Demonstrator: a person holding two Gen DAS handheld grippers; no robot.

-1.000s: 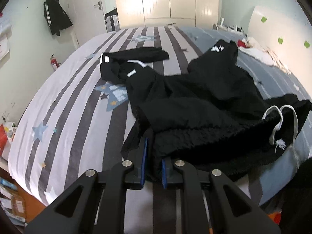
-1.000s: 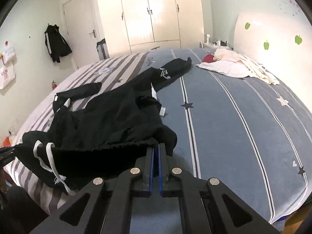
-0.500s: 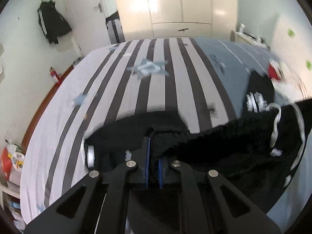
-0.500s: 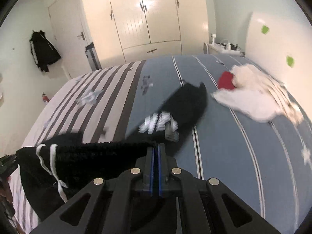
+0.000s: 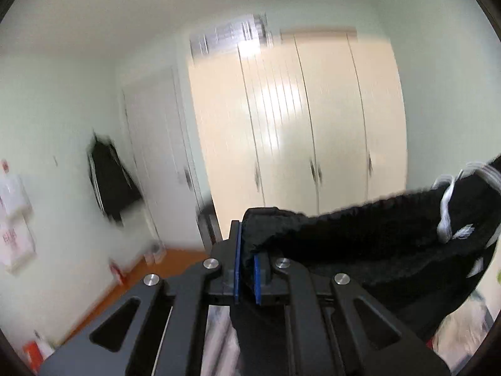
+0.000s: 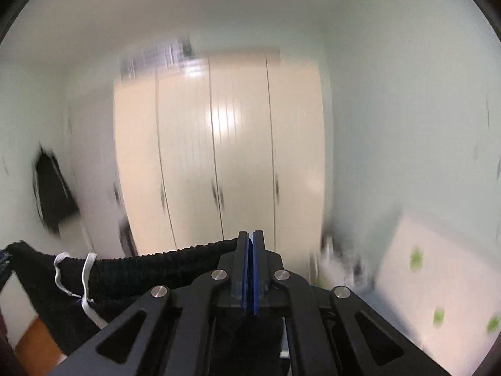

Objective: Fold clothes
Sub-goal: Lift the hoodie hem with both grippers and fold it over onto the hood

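**Between two raised grippers: black trousers held by the waistband**

Between the blue pads of the left gripper [image 5: 247, 257] sits one end of the ribbed waistband of the black trousers [image 5: 360, 238]; the jaws are clenched on a thick bunch of cloth, so a narrow gap remains between the pads. From this grip the waistband runs rightward and slightly upward toward the right edge of the left view, where the white drawstring [image 5: 446, 216] hangs over the cloth in loops with a frayed end. The rest of the garment drops below the waistband, behind the gripper's black frame.

Right view: the right gripper [image 6: 250, 266] has its pads pressed almost flush together, grasping the opposite end of the same waistband. The band stretches leftward from the jaws to the left edge of the view, nearly level and taut. The drawstring [image 6: 86, 275] hangs down in front of the cloth near that edge.

Both cameras point above the bed toward the cream wardrobe [image 5: 297, 131] with three tall doors. A dark jacket [image 5: 109, 181] hangs on the pale wall to its left, beside a white door [image 5: 156, 163]. Orange floor [image 5: 131, 282] shows low in the left view. A white headboard [image 6: 438, 282] with green spots fills the lower right corner of the right view. Background detail is motion-blurred.
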